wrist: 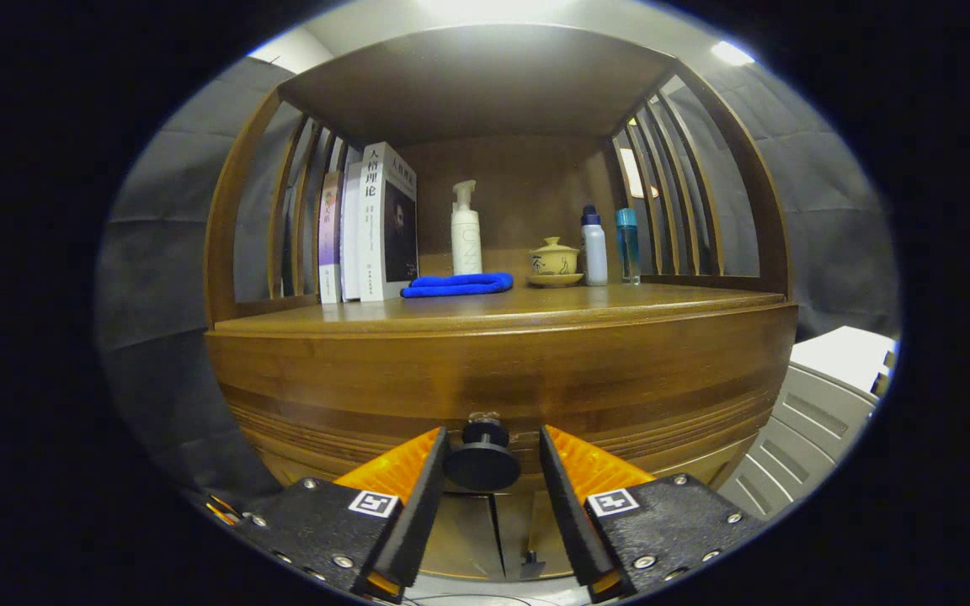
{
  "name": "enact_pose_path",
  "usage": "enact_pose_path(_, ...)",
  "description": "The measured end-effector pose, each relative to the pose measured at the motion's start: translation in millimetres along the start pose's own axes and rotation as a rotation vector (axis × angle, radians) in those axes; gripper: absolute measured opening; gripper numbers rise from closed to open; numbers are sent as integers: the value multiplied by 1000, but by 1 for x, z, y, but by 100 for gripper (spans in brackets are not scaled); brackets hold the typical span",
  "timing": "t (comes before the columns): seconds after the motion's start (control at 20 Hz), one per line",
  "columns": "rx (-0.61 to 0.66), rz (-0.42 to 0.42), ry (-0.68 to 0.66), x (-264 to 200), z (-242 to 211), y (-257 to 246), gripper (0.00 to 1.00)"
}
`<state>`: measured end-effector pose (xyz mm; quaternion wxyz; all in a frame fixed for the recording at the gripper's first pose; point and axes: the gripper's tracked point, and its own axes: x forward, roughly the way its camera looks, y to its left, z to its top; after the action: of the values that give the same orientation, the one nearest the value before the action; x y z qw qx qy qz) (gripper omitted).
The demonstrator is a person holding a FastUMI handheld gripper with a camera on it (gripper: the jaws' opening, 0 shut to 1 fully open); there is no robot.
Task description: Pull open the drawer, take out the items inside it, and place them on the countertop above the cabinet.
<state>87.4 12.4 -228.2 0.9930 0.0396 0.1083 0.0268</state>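
The wooden cabinet's drawer front (493, 379) stands close ahead, flush under the countertop (485, 307), with no gap into the drawer showing. Its round black knob (482, 461) sits between the fingers of my gripper (492, 434). The gripper is open: the left finger lies at the knob's edge, and a gap separates the right finger from it. The drawer's inside is hidden.
On the countertop, under the shelf roof, stand several books (371, 223), a folded blue cloth (457, 284), a white pump bottle (466, 231), a lidded tea bowl (554, 261), a white bottle (593, 248) and a blue bottle (627, 244). A pale slatted unit (822, 404) stands right of the cabinet.
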Motion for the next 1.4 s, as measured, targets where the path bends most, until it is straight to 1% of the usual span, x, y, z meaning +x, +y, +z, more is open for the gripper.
enact_pose_path(0.1, -3, 9, -2, 2, 0, 2, 53)
enact_pose_path(0.2, -6, 10, -3, 2, -1, 1, 48)
enact_pose_path(0.35, -12, 14, 7, 1, -3, 2, 43)
enact_pose_path(0.5, -42, -12, 22, 2, -2, 1, 38)
enact_pose_path(0.7, -44, -41, 35, 1, -4, 1, 24)
enact_pose_path(0.85, -65, -43, 37, 2, -4, 1, 23)
enact_pose_path(1.0, -38, -21, 46, 1, -4, 2, 23)
enact_pose_path(1.25, -46, -17, 55, -4, -4, 1, 23)
enact_pose_path(1.4, -43, -23, 59, -22, -6, 2, 23)
